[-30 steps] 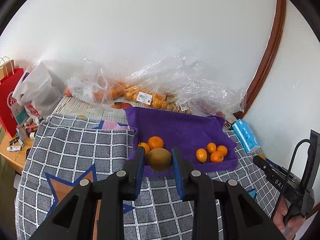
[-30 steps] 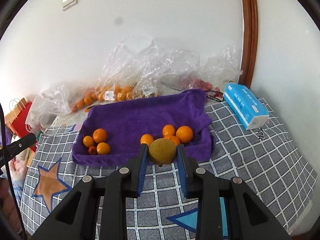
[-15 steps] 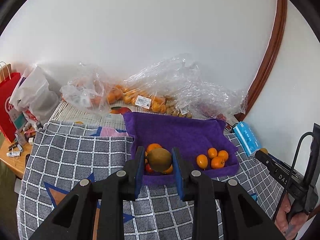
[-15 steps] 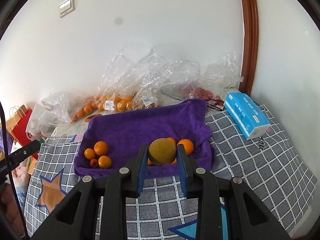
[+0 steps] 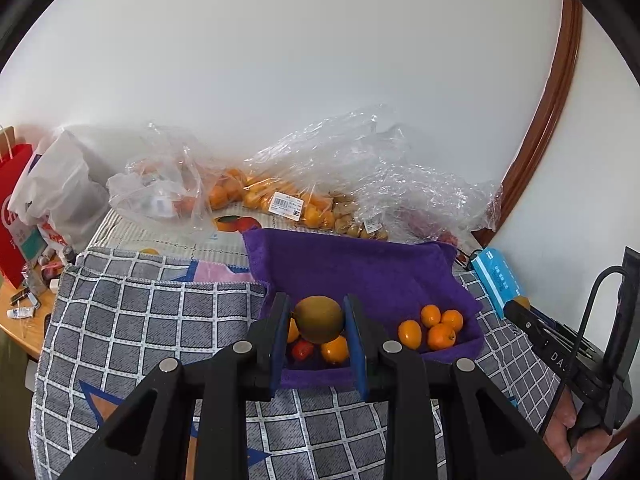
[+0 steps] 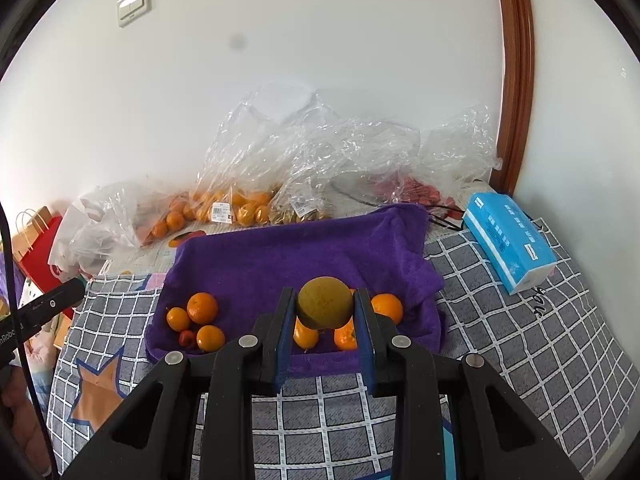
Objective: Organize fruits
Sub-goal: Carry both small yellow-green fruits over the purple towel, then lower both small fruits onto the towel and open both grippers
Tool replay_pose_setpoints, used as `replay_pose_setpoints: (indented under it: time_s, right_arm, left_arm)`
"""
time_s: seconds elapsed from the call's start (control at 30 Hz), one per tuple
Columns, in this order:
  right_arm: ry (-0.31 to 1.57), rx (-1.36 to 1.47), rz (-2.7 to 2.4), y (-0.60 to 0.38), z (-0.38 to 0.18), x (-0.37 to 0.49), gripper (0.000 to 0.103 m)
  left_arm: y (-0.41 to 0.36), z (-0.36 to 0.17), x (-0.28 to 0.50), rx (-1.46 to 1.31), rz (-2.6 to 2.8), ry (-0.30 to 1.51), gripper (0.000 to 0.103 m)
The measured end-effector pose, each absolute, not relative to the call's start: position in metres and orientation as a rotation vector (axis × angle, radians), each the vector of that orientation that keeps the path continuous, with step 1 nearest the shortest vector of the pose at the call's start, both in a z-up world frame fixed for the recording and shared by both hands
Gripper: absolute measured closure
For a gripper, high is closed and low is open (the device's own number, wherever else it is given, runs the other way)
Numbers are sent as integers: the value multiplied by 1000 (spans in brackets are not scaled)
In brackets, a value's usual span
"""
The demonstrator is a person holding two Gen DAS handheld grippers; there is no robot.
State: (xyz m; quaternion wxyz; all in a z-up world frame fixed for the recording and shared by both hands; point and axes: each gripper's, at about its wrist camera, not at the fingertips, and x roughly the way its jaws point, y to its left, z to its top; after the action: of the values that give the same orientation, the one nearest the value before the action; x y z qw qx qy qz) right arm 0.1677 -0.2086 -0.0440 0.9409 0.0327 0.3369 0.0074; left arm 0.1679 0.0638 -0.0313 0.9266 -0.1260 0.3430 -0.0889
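The desk is covered by a grey checked cloth point(image 6: 520, 344) with star patches, and on its far side lies a purple towel point(image 6: 288, 256) spread flat, its near edge just ahead of both grippers. Behind the towel, against the white wall, sit crumpled clear plastic bags point(image 6: 320, 160) holding orange fruit. A blue tissue pack point(image 6: 510, 240) lies on the cloth to the right of the towel, and a red paper bag point(image 5: 12, 208) stands at the far left.

The left gripper point(image 5: 318, 344) has its fingers closed on a brownish-green round fruit point(image 5: 319, 319), held above the towel's near left corner, over a small cluster of oranges point(image 5: 335, 349) and one small red fruit point(image 5: 302, 349). The right gripper point(image 6: 324, 336) has its fingers closed on a yellow-green round fruit point(image 6: 325, 302), held above the towel's near right part, over another group of oranges point(image 6: 386, 307). A third set of small oranges point(image 6: 202, 307) rests on the towel's near left part in the right wrist view
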Motion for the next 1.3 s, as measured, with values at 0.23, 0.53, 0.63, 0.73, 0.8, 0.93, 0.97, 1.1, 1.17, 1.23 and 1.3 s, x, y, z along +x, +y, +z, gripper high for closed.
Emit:
replay_pose_setpoints:
  time_s: [0.23,0.53,0.63,0.73,0.8,0.93,0.97,1.1,1.17,1.23,1.3]
  right_arm:
    - [687,77,6,-215,-44,182,74]
    - [693,75,-3,-219,-51,204,74]
    - [694,69,2,-218,-53,211,74]
    - [694,60,2,-217,-55,217,74]
    - [692,54,2,-217,-56,222,74]
    - [694,46,1,-217,-60,232,74]
    - [697,45,1,-217,-62,235,74]
    - [709,40,0,-218,-71,246,74]
    - [714,39,2,-218,-75,251,74]
    - [722,38,0,-218,-80,257,74]
    - [726,37,-3,-219,-84,263,74]
  left_arm:
    - [60,-34,185,-254,-193,714,77]
    - [61,-44,203,-255,-182,731,77]
    - [61,-47,208,-257,-180,737,77]
    - [61,-50,215,-256,-181,740,77]
    - [60,-52,220,-256,-181,743,77]
    - [58,-56,231,-256,-182,749,77]
    - [58,-57,233,-257,-182,751,77]
    - [56,-62,245,-256,-179,763,77]
    - [56,-65,250,-255,-175,772,77]
    - [58,-69,255,-257,-169,780,77]
    - [61,-73,260,-260,-161,788,77]
